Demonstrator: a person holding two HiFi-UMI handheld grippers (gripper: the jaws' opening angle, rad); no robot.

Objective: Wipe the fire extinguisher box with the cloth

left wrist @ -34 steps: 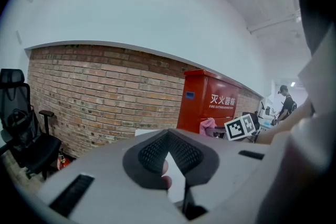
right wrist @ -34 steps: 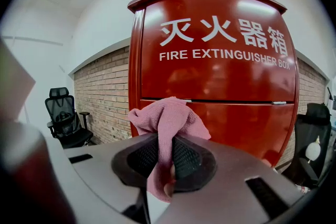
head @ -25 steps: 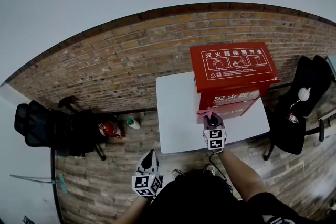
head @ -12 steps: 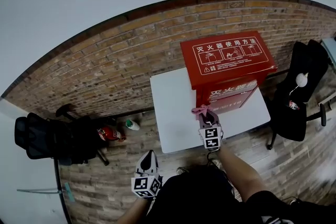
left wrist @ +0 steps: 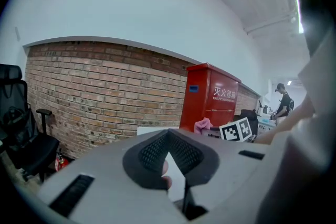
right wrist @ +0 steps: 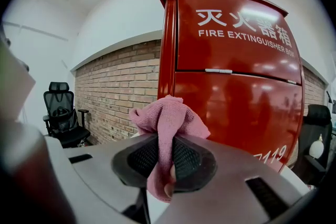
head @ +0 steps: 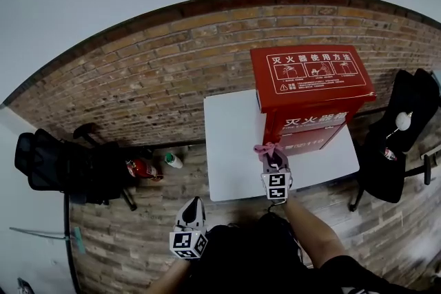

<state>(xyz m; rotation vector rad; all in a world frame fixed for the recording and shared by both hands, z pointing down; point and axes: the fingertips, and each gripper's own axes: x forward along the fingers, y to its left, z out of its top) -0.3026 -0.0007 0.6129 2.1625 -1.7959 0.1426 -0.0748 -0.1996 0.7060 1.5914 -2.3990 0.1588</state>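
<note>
Right gripper view showed the right gripper (right wrist: 165, 159), fingers pinching the pink cloth (right wrist: 169, 115), just short of the upright fire extinguisher box (right wrist: 236, 86) on the table (head: 234, 148), box front straight ahead, contact unclear, while the left gripper (left wrist: 168, 157), fingers pressed together and empty, hung well apart.

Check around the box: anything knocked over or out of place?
What looks like a red extinguisher lies on the floor by the brick wall, beside a bottle, not in the box. The box stands upright on the table; no spill shows.
</note>
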